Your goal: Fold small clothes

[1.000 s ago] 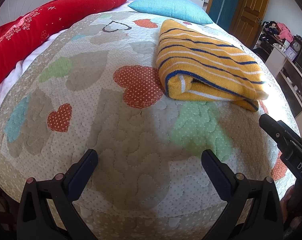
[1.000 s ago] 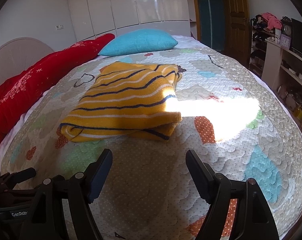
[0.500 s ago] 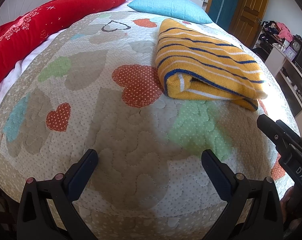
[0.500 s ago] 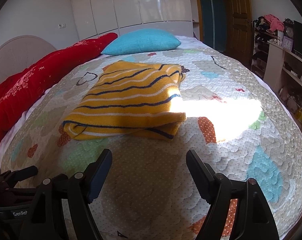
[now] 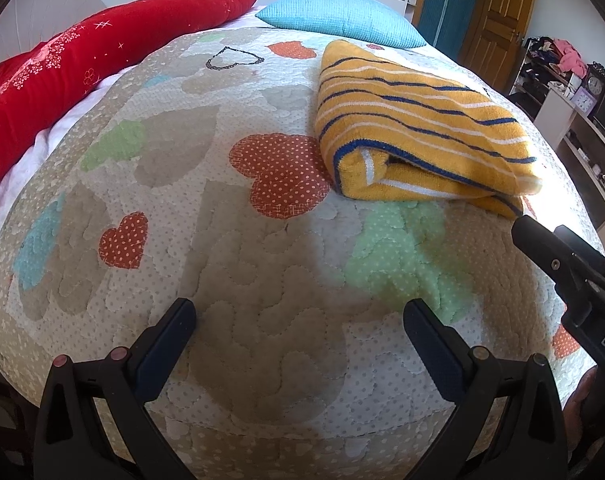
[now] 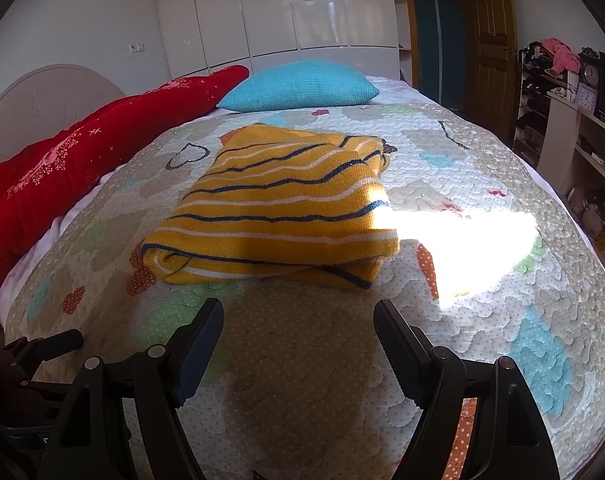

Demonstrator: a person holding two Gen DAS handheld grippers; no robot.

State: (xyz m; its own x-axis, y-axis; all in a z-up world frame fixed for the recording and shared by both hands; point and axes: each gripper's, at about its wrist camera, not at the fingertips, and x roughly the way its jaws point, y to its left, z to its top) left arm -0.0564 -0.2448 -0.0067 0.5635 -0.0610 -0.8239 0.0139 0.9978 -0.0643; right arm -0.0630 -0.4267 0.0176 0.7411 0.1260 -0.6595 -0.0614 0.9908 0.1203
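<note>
A yellow sweater with blue and white stripes (image 5: pixel 414 128) lies folded in a flat stack on the heart-patterned quilt (image 5: pixel 206 240); it also shows in the right wrist view (image 6: pixel 278 208). My left gripper (image 5: pixel 298 320) is open and empty, over the quilt's near edge, left of and short of the sweater. My right gripper (image 6: pixel 298 320) is open and empty, just short of the sweater's near fold. The right gripper's finger shows at the right edge of the left wrist view (image 5: pixel 558 256).
A red bolster (image 5: pixel 82 76) lies along the bed's left side and a blue pillow (image 5: pixel 338 16) at the head. A shelf unit with clocks and clutter (image 6: pixel 574 120) stands right of the bed. A wooden door (image 5: pixel 498 20) is beyond.
Both grippers have eased slightly back and up from the sweater, so it sits a little farther off. The sweater has not moved. Both grippers stay open.
</note>
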